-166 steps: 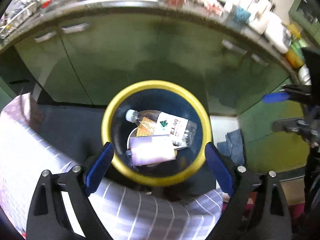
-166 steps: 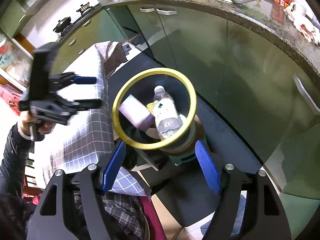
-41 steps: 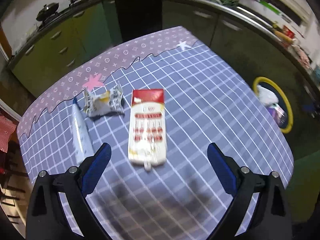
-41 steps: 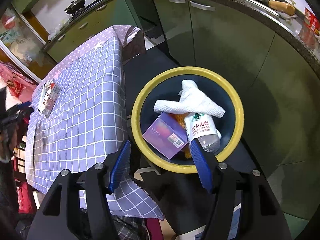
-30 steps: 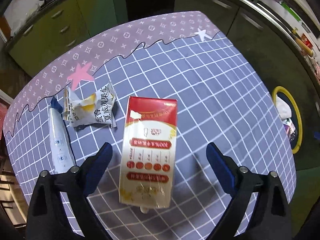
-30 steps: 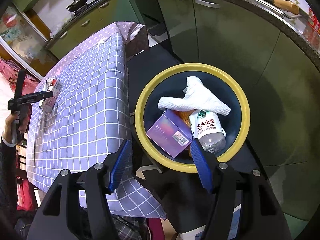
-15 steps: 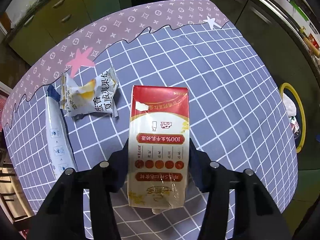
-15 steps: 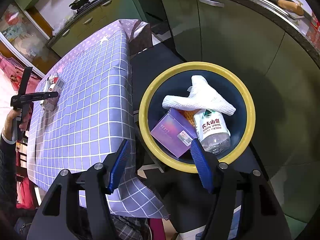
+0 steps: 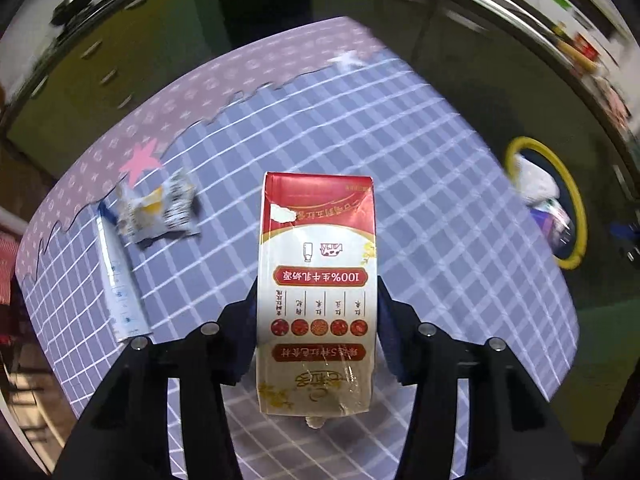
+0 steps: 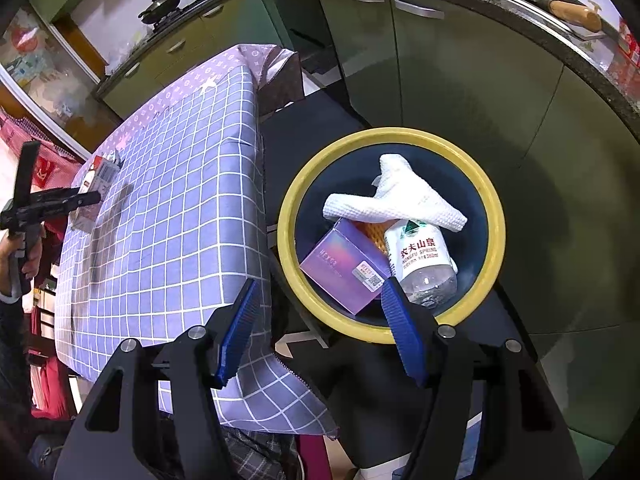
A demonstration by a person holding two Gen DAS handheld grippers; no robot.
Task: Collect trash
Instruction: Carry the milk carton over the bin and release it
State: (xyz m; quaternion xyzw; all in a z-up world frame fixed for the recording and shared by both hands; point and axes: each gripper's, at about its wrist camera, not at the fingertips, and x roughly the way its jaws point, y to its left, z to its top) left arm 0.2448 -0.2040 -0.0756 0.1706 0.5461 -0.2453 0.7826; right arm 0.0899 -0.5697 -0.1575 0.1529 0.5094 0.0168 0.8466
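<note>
My left gripper [image 9: 317, 312] is shut on a red and white milk carton [image 9: 317, 264], and both hang above the purple checked tablecloth [image 9: 420, 208]. From the right wrist view the carton [image 10: 90, 196] shows far left in the left gripper [image 10: 76, 198]. A crumpled snack wrapper [image 9: 160, 210] and a white tube [image 9: 118, 276] lie on the cloth to the left. My right gripper [image 10: 320, 326] stands open over the near rim of the yellow-rimmed bin [image 10: 390, 332], with nothing between its fingers. The bin holds a white paper towel [image 10: 400, 196], a purple box [image 10: 344, 270] and a plastic water bottle [image 10: 420, 264].
Green kitchen cabinets [image 10: 460, 80] and a dark stone counter [image 10: 580, 56] curve behind the bin. A stove with a pan [image 10: 160, 2] stands at the back left. The bin [image 9: 544, 208] sits off the table's right edge. A hand [image 10: 24, 248] holds the left gripper's handle.
The left gripper came down over the milk carton, its jaws shut on it, and it lifted the carton off the cloth. The right gripper stayed still over the bin.
</note>
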